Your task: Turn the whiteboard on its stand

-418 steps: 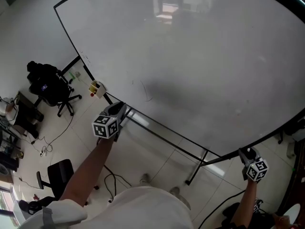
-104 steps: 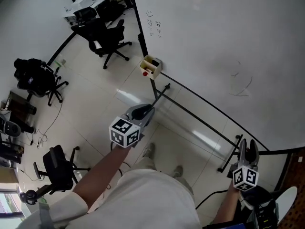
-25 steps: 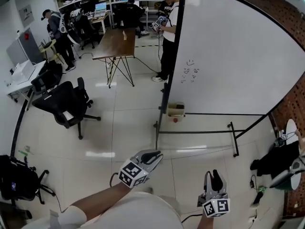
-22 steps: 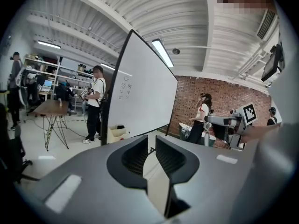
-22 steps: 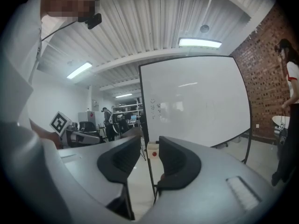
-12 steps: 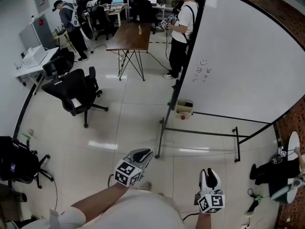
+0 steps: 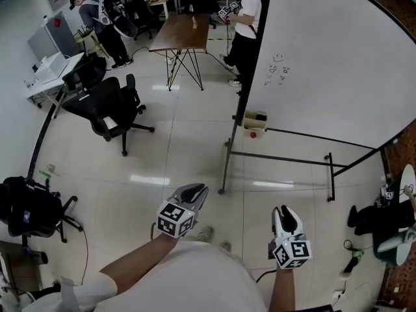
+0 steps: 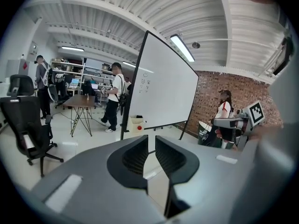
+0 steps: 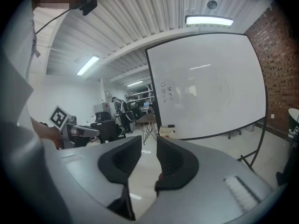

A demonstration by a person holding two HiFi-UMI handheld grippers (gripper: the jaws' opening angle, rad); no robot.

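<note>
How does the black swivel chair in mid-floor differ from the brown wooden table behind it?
The black swivel chair is dark and padded on a star base; the brown wooden table has a flat top on thin splayed legs. The chair stands nearer the camera; the table is farther back, beside a standing person. Both stand on the pale tiled floor, apart from the whiteboard.

The place is an open-plan office lab. A pale glossy tiled floor (image 7: 162, 174) carries black swivel office chairs (image 7: 110, 106), a long brown wooden bench on black wire legs (image 7: 184, 31) and a large whiteboard on a black metal stand (image 7: 338, 64). Shelves with computer monitors (image 8: 77, 73) line the far wall. A red brick wall (image 8: 210, 97) closes one side, and long strip lights (image 8: 182, 48) hang under a ribbed white ceiling (image 8: 117, 13).
</note>
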